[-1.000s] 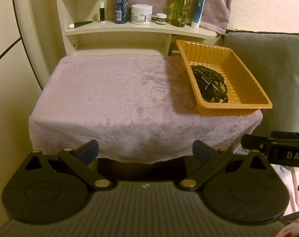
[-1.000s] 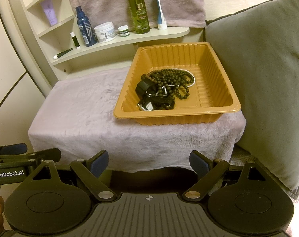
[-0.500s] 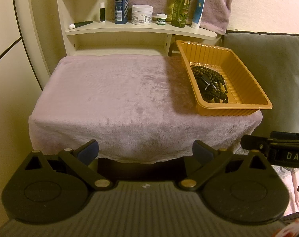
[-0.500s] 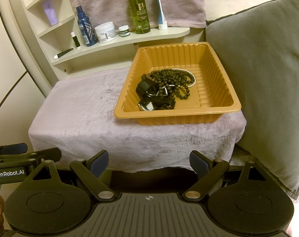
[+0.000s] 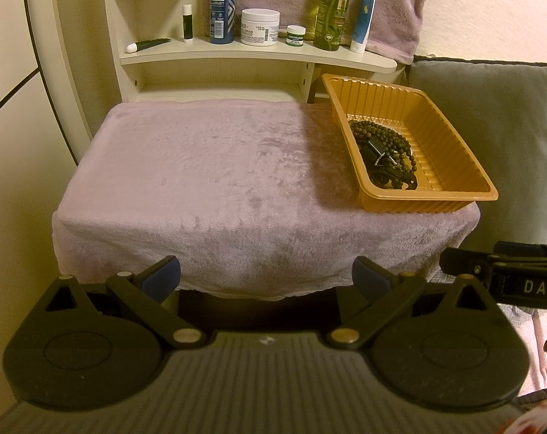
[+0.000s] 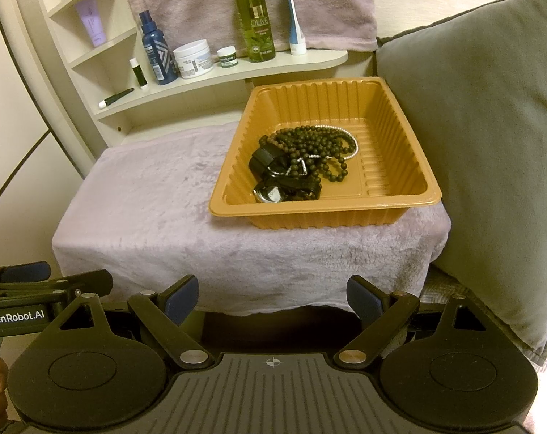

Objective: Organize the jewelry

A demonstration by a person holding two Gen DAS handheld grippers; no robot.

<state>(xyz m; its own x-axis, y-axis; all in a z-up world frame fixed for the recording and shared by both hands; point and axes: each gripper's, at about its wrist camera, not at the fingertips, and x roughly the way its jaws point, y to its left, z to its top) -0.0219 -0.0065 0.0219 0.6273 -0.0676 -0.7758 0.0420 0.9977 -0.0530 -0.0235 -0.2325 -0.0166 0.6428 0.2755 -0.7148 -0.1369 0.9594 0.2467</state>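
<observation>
Left claw (image 5: 266, 276): I see it spread, holding nothing, bottom centre;
Right claw (image 6: 273, 296): likewise spread, holding nothing;
Tray (image 6: 411, 200): centre-right; beads (image 6: 309, 144) and watch (image 6: 270, 193) inside

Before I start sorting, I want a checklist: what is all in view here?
Ribbed orange plastic tray: one, on the right part of the covered table.
Dark round-bead necklace: a tangle, count unclear, in the tray.
Small pearly white bead strand: one, among the dark beads.
Black-strapped wristwatch: one, near front of tray.
Plush lilac towel: one, covering the table.
Cream wooden shelf: one, behind the table.
Toiletries: blue spray bottle, white cream jar, green olive bottle, all on the shelf.
Grey cushion: one, right of tray.
Left claw: open, empty, short of the table.
Right claw: open, empty, short of the table.
</observation>
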